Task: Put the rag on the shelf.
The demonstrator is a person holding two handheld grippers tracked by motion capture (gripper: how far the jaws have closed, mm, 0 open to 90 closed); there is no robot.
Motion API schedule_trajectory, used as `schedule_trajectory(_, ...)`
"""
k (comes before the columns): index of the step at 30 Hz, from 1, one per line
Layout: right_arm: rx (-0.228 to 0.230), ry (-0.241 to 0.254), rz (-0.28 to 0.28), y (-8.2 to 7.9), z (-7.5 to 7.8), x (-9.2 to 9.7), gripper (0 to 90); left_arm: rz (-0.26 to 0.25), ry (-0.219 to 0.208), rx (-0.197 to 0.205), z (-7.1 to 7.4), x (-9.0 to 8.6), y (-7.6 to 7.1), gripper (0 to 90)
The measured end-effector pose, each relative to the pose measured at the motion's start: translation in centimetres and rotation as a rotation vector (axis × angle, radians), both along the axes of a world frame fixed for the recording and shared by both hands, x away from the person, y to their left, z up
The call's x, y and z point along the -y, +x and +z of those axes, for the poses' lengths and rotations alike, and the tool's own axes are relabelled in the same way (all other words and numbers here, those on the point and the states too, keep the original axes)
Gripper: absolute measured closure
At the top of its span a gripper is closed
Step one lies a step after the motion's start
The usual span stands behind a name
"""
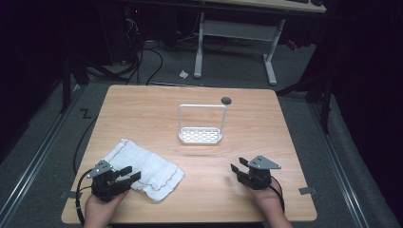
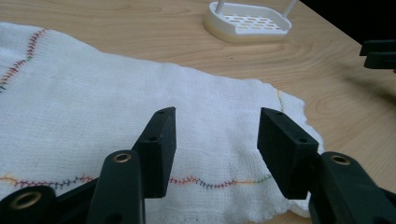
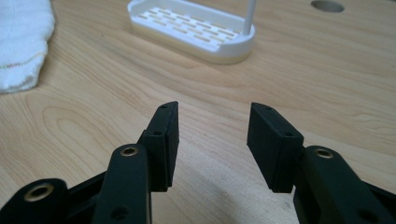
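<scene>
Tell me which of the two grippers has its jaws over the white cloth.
The left gripper: its open jaws hover over the white cloth. The right gripper has bare table beneath.

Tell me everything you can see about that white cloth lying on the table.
The white cloth is a soft, loosely woven rag, like gauze or a dishcloth, with wavy lines of multicoloured stitching running near its edges. It lies flat but slightly rumpled, turned at an angle, on the near left part of the wooden table. The left gripper sits at its near edge with open jaws over the fabric, not pinching it. The white rack stands apart from it, farther back.
</scene>
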State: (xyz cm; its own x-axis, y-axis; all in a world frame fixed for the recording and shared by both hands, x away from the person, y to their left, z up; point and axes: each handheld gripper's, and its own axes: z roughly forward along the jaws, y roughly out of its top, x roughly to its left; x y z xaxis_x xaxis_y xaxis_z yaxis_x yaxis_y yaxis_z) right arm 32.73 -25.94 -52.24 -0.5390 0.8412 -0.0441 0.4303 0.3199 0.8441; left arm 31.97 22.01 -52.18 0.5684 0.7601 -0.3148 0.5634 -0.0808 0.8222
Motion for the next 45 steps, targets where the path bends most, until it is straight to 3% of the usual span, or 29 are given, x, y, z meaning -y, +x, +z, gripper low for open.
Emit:
schedule_trajectory(2,0.0,-0.021,0.016,0.1,-0.1,-0.2,53.9,0.0,0.017,0.008,0.0,0.1,0.0,47.4)
schedule_trajectory(6,-0.004,-0.015,0.026,0.0,-0.1,-0.4,54.1,0.0,-0.021,0.008,0.0,-0.2,0.0,46.2)
schedule_trajectory(14,-0.007,-0.024,0.057,0.0,0.0,-2.0,55.3,0.013,-0.025,0.026,0.4,-0.7,-0.5,48.7)
schedule_trajectory(17,-0.027,-0.044,0.081,-0.1,0.0,-3.2,63.5,0.017,-0.025,0.014,0.3,-0.5,-0.3,51.0)
schedule_trajectory(19,-0.043,-0.031,0.106,0.0,0.2,-4.3,70.1,-0.001,-0.03,-0.014,0.2,0.0,0.0,60.1)
schedule_trajectory(21,-0.082,-0.017,0.169,0.3,0.2,-6.7,80.4,-0.037,0.011,-0.028,0.1,1.1,0.1,67.8)
schedule_trajectory(23,-0.084,-0.03,0.217,0.5,0.3,-8.5,86.4,-0.07,0.07,-0.035,-0.1,2.3,-0.1,73.2)
schedule_trajectory(24,-0.084,-0.03,0.217,0.5,0.3,-8.5,86.4,-0.086,0.102,-0.046,-0.2,2.8,-0.2,73.2)
schedule_trajectory(28,-0.1,-0.039,0.302,1.1,0.4,-12.6,90.0,-0.126,0.214,-0.08,-1.2,4.3,-0.7,80.8)
schedule_trajectory(30,-0.106,-0.054,0.342,1.7,0.4,-15.5,90.0,-0.127,0.219,-0.075,-1.2,4.4,-0.8,81.5)
schedule_trajectory(31,-0.106,-0.054,0.342,1.7,0.4,-15.5,90.0,-0.129,0.22,-0.075,-1.2,4.4,-0.7,81.5)
schedule_trajectory(34,-0.129,-0.09,0.363,3.1,-0.1,-18.1,90.0,-0.13,0.218,-0.075,-1.2,4.4,-0.7,81.6)
schedule_trajectory(37,-0.156,-0.12,0.363,3.8,-0.9,-18.5,90.0,-0.13,0.222,-0.071,-1.2,4.4,-0.7,81.6)
schedule_trajectory(39,-0.157,-0.108,0.363,3.8,-1.0,-18.4,90.0,-0.13,0.223,-0.071,-1.3,4.5,-0.7,81.7)
schedule_trajectory(45,-0.163,-0.118,0.382,2.3,-0.9,-16.5,90.0,-0.148,0.2,-0.081,-1.4,5.6,-0.3,82.1)
